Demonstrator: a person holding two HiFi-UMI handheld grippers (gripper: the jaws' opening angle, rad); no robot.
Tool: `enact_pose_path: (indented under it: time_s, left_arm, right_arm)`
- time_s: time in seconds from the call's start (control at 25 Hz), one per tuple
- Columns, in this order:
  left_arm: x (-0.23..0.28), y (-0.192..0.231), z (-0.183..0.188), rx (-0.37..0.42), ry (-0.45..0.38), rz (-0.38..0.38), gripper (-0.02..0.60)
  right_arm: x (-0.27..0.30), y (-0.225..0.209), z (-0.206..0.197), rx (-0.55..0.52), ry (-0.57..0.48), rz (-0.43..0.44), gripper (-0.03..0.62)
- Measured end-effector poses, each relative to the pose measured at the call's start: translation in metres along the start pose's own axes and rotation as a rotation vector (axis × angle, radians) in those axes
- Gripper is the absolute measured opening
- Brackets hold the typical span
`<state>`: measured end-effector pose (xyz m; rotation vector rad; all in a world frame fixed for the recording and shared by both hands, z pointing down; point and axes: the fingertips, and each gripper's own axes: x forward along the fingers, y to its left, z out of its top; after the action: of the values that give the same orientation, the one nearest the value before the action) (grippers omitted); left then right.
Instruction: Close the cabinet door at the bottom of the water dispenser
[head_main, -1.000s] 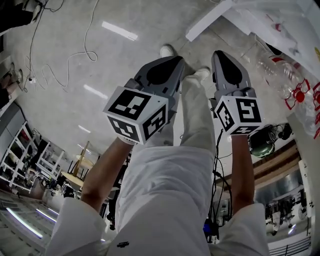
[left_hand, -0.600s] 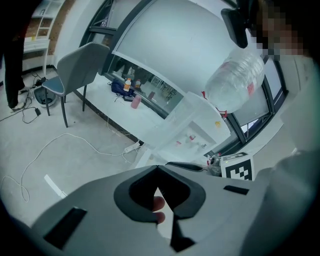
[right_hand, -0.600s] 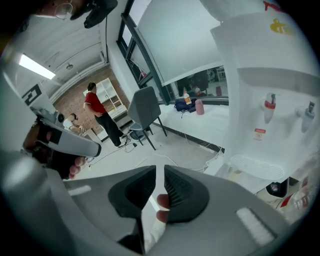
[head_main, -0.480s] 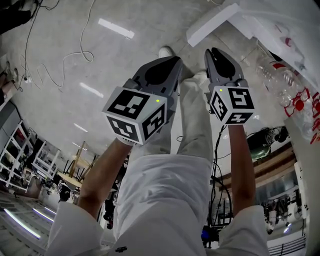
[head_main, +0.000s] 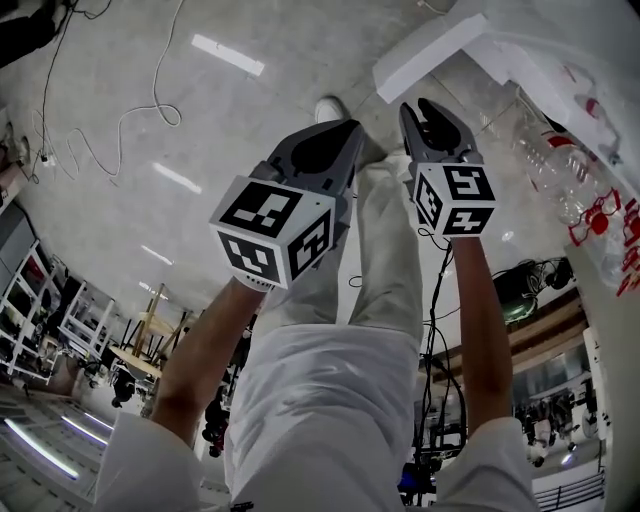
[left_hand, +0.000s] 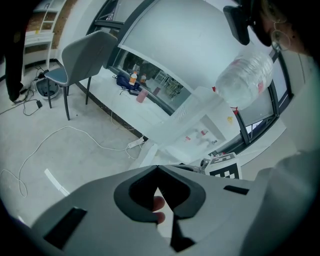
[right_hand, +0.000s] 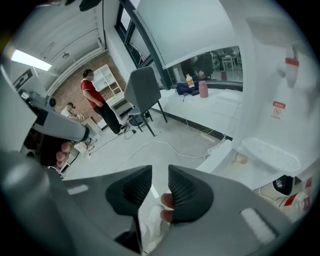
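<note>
The flat white cabinet door (head_main: 430, 55) hung open low on the white water dispenser (right_hand: 272, 75) and looked stiff but light to push at its free edge, while my empty right hand-held gripper (head_main: 417, 108) had just spread and my left hand-held gripper (head_main: 351, 127) was pressed together.

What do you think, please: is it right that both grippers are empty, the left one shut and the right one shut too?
Not quite: the right gripper is open, not shut. The right gripper view shows its fingers apart, having just been opening, nothing between them. The left gripper is shut and empty.
</note>
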<state>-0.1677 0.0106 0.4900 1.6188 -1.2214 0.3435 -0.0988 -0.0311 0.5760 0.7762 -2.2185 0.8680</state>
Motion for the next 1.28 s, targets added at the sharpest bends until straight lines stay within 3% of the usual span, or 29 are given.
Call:
enact_pose_path:
  time_s: [0.68, 1.28]
  left_arm:
    - [0.033, 0.045, -0.031, -0.031, 0.052, 0.011, 0.007]
    - [0.044, 0.061, -0.054, -0.024, 0.085, 0.005, 0.007]
  right_arm:
    - [0.071, -0.022, -0.055, 0.007, 0.144, -0.019, 0.126]
    - [0.115, -0.034, -0.083, 0.106, 0.217, -0.046, 0.133]
